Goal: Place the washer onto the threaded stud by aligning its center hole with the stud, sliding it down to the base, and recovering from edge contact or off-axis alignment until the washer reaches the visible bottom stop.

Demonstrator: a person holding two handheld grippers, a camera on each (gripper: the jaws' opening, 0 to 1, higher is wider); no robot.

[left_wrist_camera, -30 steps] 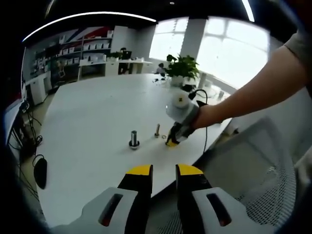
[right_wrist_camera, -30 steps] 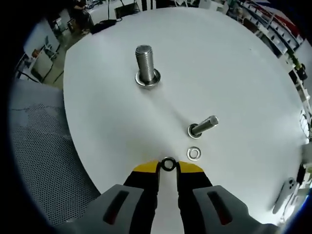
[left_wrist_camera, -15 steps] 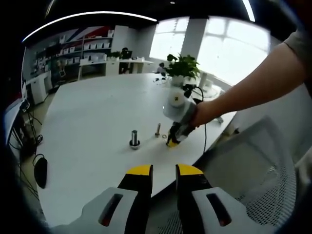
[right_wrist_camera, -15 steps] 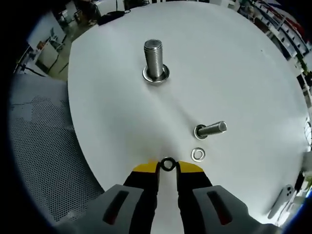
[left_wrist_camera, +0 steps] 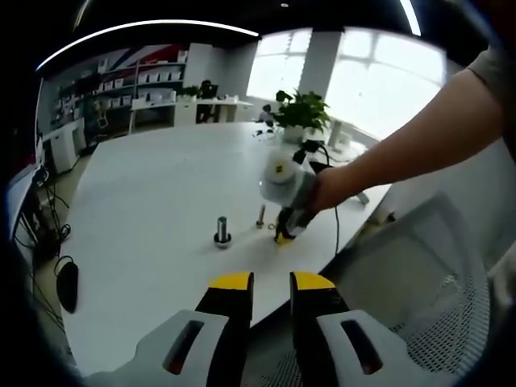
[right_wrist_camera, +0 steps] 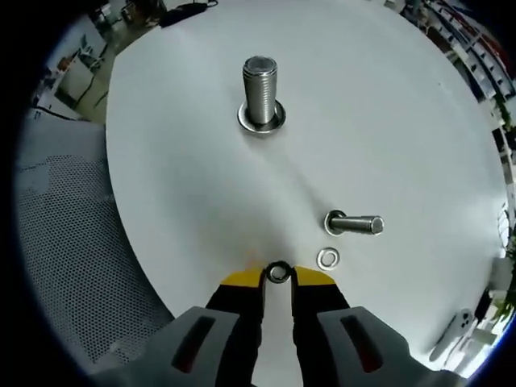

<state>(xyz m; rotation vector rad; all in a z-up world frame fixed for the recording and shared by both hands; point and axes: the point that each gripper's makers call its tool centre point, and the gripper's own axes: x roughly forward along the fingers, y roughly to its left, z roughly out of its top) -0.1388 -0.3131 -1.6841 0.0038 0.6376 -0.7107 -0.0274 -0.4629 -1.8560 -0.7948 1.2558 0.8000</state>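
Note:
My right gripper is shut on a small dark washer, pinched between its yellow fingertips just above the white table. Ahead stands a thick threaded stud upright on a washer at its base. Nearer and to the right a thinner stud leans over, with a loose silver washer beside it. In the left gripper view the right gripper hovers right of the thick stud and thin stud. My left gripper hangs at the table's near edge, jaws slightly apart, holding nothing.
A grey mesh chair sits off the table's left edge in the right gripper view. A phone lies at the far right. In the left gripper view a potted plant stands at the table's back and a person's arm reaches in.
The right gripper has shifted a little over the table with the washer still in it, so both studs sit slightly differently in its view. The left gripper has stayed put.

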